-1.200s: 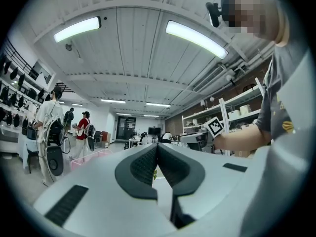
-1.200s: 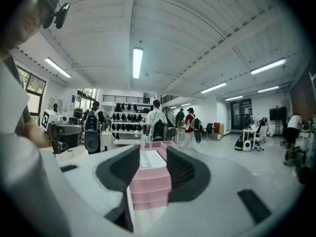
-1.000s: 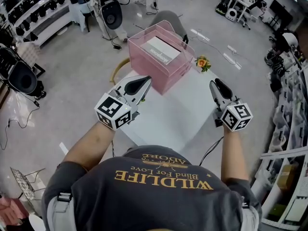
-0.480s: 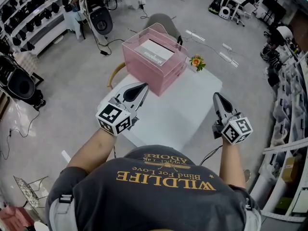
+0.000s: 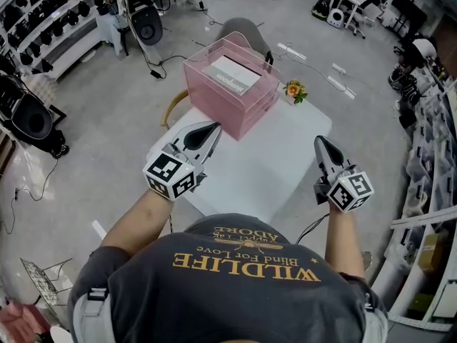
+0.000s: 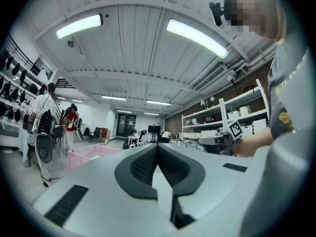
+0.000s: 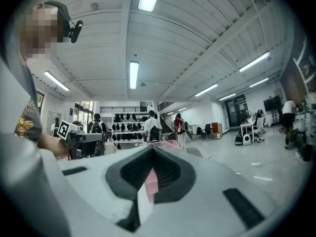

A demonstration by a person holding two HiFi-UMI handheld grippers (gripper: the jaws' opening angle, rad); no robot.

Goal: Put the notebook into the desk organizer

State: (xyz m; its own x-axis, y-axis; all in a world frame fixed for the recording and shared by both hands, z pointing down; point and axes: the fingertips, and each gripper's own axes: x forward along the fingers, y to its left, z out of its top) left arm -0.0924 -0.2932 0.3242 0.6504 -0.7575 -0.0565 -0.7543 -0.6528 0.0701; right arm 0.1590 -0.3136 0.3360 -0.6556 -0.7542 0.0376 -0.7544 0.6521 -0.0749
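The white notebook lies flat inside the pink see-through desk organizer, which stands at the far end of the white table. My left gripper hovers over the table's left side, just short of the organizer's near corner, jaws shut with nothing in them. My right gripper hangs at the table's right edge, also shut and holding nothing. In the left gripper view the jaws meet at the tips, and the organizer shows low at the left. The right gripper view shows the shut jaws with pink behind them.
A small pot of orange flowers stands on the table right of the organizer. A grey chair sits behind the table. Shelves and equipment line the room's edges, and people stand far off by the racks.
The right gripper has drawn back toward me along the table's right edge. The left gripper has stayed in place near the organizer's corner. The notebook has not moved.
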